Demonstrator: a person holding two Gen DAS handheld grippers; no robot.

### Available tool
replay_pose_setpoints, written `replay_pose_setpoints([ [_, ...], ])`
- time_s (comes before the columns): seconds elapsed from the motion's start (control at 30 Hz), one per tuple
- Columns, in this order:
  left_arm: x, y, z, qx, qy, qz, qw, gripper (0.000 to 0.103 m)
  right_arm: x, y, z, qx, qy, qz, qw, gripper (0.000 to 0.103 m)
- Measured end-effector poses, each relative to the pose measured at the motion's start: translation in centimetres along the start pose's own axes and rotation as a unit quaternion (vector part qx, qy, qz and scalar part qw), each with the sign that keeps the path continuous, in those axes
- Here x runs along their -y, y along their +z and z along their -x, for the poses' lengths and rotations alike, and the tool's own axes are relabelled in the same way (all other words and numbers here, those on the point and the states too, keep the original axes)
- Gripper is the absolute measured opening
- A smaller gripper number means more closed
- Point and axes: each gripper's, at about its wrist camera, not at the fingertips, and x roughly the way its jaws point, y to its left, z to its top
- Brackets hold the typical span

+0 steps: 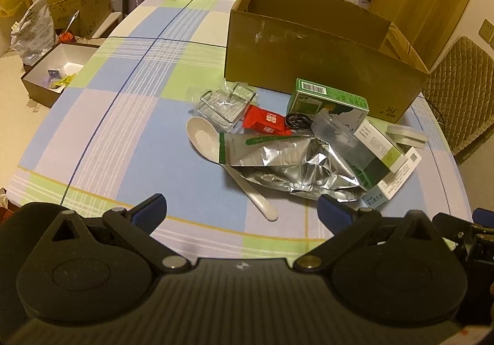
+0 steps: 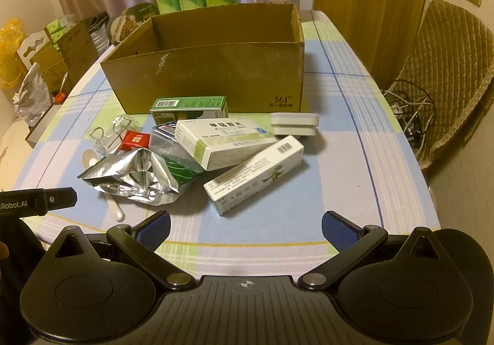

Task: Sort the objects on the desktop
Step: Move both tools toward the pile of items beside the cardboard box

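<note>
A pile of small packets lies mid-frame on the checked worktop (image 2: 355, 135): a crumpled foil pouch (image 2: 136, 178), a white spoon (image 1: 200, 135), white medicine boxes (image 2: 225, 141). Behind stands an open cardboard box (image 2: 216, 79) printed "361°". Left gripper (image 1: 242, 209) and right gripper (image 2: 245, 226) fingers are spread, empty.

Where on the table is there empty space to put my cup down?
The checked tablecloth is bare left of the white plastic spoon, out to the table's edge. There is also bare cloth right of the white medicine boxes, toward the quilted chair. It is crowded in front of the brown cardboard box, where packets and boxes overlap.
</note>
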Motion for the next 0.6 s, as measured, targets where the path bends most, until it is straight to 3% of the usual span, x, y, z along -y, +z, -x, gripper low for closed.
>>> replay_pose_setpoints([
  [0.6, 1.7, 0.7, -1.7, -0.009, -0.026, -0.046, 0.9986, 0.102, 1.6, 0.6, -1.3, 0.002, 0.005, -0.010, 1.000, 0.101],
])
